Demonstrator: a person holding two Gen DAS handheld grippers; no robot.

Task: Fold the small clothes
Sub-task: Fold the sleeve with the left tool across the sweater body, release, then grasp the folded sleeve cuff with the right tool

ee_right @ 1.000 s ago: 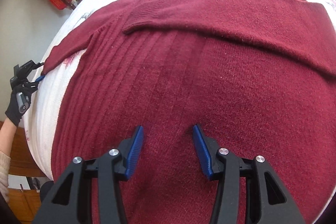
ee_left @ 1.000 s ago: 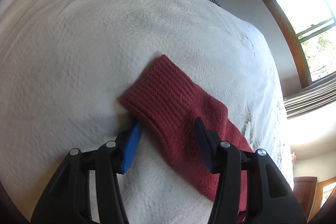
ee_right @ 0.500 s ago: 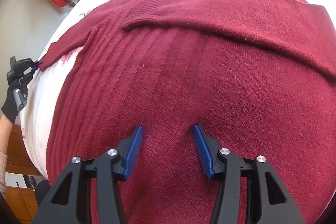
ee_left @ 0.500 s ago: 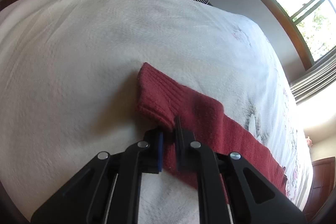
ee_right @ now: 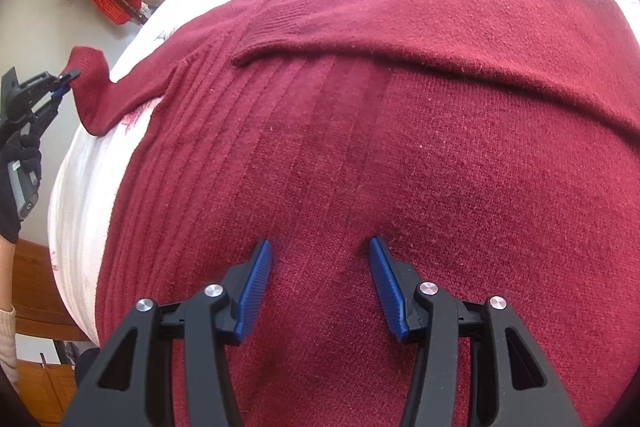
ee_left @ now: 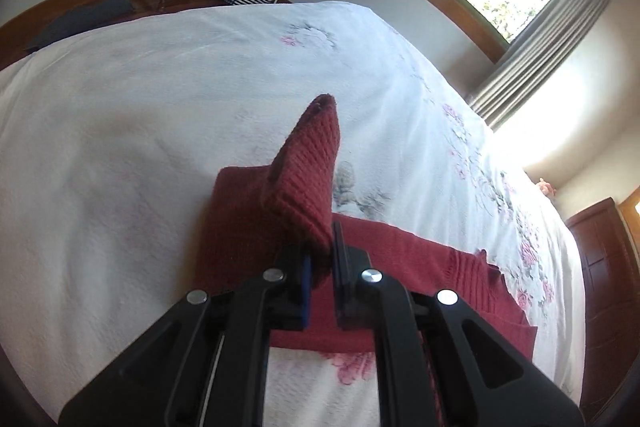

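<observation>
Left wrist view: the left gripper [ee_left: 320, 263], jaws now clamped on the sleeve cuff [ee_left: 308, 171], has lifted it off the bed [ee_left: 140, 115], starting the fold; right wrist view: the right gripper [ee_right: 318, 283] hovers wide open, empty, over the sweater [ee_right: 400, 131].

Dark red ribbed knit sweater [ee_right: 400, 155] flat on the bed, collar at far edge. One sleeve [ee_right: 420, 27] folded across chest; other sleeve's cuff [ee_left: 308, 179] lifted off the bed, pinched upright.
</observation>
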